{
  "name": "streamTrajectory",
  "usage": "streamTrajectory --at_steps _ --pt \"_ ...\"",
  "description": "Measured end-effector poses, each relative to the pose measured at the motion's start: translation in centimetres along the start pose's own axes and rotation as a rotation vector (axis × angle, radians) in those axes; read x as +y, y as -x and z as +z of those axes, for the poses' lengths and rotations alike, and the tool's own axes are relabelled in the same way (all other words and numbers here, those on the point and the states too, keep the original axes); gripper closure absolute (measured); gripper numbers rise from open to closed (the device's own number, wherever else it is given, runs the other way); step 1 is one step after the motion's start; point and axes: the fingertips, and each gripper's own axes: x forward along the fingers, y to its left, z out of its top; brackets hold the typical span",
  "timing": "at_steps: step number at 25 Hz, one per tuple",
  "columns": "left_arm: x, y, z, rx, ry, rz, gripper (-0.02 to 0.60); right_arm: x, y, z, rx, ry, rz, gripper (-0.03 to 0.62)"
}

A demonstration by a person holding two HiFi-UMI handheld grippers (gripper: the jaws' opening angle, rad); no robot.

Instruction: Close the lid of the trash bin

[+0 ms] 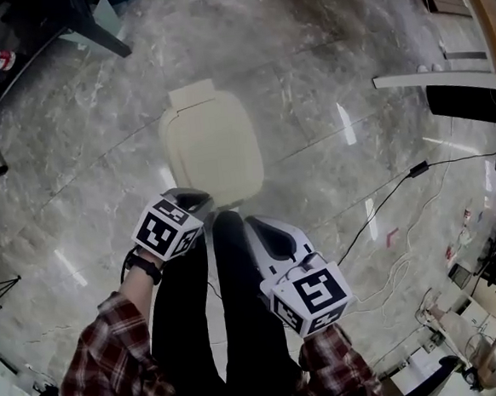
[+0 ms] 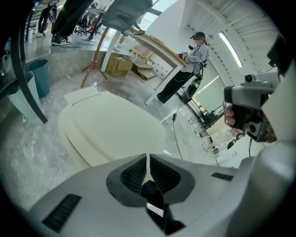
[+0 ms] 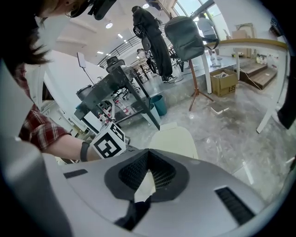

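Trash bin [image 1: 212,149]: cream, rounded, stands on the grey marble floor [image 1: 332,67] straight ahead of the person. Its lid [image 1: 213,136] lies flat down over the bin, with the hinge tab [image 1: 190,95] at the far end. In the left gripper view the lid [image 2: 111,127] fills the middle, level, with a stepped rim.

Left tool [image 1: 195,202]: just at the bin's near edge, pointing down and forward. I cannot tell whether it touches the bin. Its own view shows the left tool [image 2: 148,164] clenched, only a thin slit between the pads, nothing in it. Marker cube [image 1: 167,227] sits behind the tool, and a black wristband [image 1: 142,266] is on the wrist.

Right tool [image 1: 272,238]: nearer the person and to the right, clear of the bin. In the right gripper view the right tool [image 3: 147,162] is clenched too, tips meeting, empty; the bin [image 3: 173,141] shows beyond it and the left tool's cube [image 3: 108,143] beside it.

Person: red plaid sleeves [image 1: 103,371], black trousers [image 1: 241,321] between the two arms.

Around: a black cable [image 1: 385,206] runs over the floor at the right. The left gripper view has a teal bin [image 2: 39,74], a cardboard box [image 2: 118,65] under a white desk [image 2: 155,46], and another person [image 2: 192,58] standing far off.
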Motion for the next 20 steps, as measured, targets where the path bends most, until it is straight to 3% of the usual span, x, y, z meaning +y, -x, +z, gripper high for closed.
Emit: streamTrajectory --at_steps 12,20 --pt "1.4 -2.3 -1.0 0.088 -0.055 0.063 0.568 0.6 -1.3 -1.6 0.005 -0.048 0.010 0.582" --pt "2.3 -3.8 -1.7 0.116 -0.004 0.097 0.568 0.2 -1.3 -2.1 0.011 -0.059 0.011 0.582"
